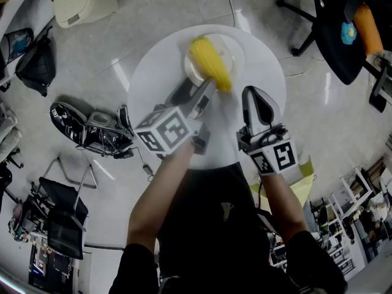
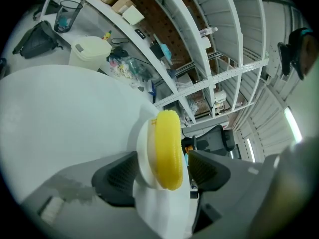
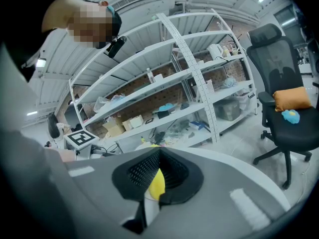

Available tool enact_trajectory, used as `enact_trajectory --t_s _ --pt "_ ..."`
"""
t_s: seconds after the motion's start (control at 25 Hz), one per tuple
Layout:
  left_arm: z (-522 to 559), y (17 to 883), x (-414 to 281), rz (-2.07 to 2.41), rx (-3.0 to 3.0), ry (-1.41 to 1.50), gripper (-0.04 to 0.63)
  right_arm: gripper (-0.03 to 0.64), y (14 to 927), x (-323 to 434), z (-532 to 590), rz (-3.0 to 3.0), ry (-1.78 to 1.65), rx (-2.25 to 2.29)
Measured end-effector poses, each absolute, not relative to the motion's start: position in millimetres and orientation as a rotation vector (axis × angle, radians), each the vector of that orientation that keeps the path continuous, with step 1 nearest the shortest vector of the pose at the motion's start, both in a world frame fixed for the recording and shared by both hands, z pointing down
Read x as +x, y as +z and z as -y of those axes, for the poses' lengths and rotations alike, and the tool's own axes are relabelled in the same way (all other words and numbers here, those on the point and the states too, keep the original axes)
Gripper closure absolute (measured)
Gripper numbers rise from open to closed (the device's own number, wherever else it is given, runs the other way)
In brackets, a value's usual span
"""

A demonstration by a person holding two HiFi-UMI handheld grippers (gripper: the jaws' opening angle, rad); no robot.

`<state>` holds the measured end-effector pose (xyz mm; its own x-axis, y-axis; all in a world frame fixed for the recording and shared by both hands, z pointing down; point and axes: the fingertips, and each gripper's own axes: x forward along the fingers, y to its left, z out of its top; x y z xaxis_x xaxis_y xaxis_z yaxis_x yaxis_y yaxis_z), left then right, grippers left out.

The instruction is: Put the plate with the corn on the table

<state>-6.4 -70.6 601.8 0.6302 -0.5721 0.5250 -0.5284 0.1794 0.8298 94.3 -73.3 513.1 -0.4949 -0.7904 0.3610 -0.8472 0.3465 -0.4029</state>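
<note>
A white plate [image 1: 236,55] with a yellow corn cob [image 1: 211,63] lies on the round white table [image 1: 153,78], toward its far side. My left gripper [image 1: 205,92] reaches to the plate's near edge. In the left gripper view its jaws stand wide on either side of the plate [image 2: 144,153] and the corn [image 2: 167,148]; a gap shows between the right pad [image 2: 207,171] and the corn, so nothing is gripped. My right gripper [image 1: 256,98] hovers over the table to the right of the plate, its pads [image 3: 149,176] together, with the corn glimpsed beyond them.
A black office chair [image 1: 343,29] with an orange cushion stands at the far right. A cream bin [image 1: 82,2] and a black bag [image 1: 37,63] lie on the floor to the left. Metal shelving [image 3: 184,83] full of boxes stands beyond the table.
</note>
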Motion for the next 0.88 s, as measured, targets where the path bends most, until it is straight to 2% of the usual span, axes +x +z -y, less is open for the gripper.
enact_trajectory --t_s 0.88 --pt "56 599 -8 1.040 1.466 -0.030 0.219 0.607 509 105 54 2.509 0.833 1.519"
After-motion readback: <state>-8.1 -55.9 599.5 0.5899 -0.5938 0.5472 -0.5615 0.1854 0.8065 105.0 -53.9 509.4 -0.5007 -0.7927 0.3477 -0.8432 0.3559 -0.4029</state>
